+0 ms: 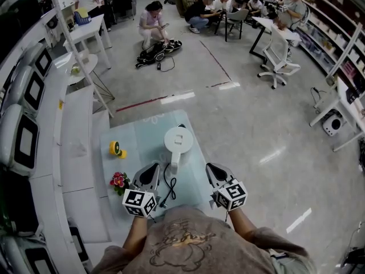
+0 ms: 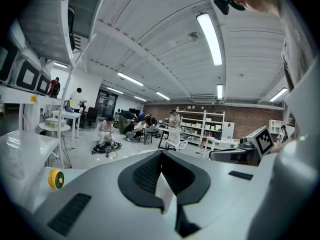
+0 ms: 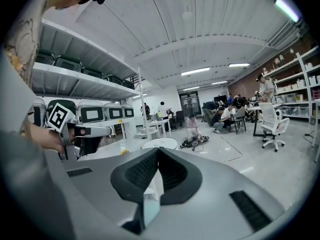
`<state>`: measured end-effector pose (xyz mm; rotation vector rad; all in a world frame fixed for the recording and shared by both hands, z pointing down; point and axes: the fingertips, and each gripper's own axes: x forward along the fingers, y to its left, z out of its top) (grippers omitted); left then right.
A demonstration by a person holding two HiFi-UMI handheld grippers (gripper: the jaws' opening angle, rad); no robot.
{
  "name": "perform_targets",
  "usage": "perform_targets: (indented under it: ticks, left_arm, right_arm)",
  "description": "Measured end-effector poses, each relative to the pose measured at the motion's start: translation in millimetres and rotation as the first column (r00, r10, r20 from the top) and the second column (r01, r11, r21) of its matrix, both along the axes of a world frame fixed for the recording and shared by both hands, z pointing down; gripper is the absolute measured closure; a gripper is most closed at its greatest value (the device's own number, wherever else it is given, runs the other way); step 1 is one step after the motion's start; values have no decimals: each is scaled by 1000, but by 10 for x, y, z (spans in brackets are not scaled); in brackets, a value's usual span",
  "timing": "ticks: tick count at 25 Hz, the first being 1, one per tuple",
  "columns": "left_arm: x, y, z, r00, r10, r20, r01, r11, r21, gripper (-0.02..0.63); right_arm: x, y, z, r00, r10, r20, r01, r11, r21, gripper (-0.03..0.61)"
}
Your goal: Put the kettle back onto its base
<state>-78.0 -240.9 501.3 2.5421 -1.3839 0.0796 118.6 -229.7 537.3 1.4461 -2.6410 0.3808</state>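
The white kettle (image 1: 177,141) stands on the pale blue table (image 1: 132,136), its handle (image 1: 174,163) toward me. From above it covers whatever is under it, so I cannot make out a base. A black cord (image 1: 169,188) lies looped just in front of it. My left gripper (image 1: 151,169) hovers to the left of the handle and my right gripper (image 1: 213,168) to its right, neither touching it. In the left gripper view the left gripper (image 2: 161,154) is shut on nothing. The right gripper (image 3: 158,150) is shut and empty too, with the kettle's lid (image 3: 160,143) just beyond its tips.
A yellow roll (image 1: 117,149) and a small bunch of red flowers (image 1: 119,180) lie on the table's left side. White shelving with monitors (image 1: 23,136) runs along the left. People sit at desks and on the floor far across the room (image 1: 153,21).
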Motion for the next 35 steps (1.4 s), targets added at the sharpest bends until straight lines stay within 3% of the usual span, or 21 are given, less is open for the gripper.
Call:
perform_targets:
  ticks: [35]
  left_arm:
    - [-169, 66, -28, 999, -13, -32, 13, 1000, -5, 592]
  right_arm:
    - [-135, 111, 0, 1000, 13, 7, -13, 1000, -11, 586]
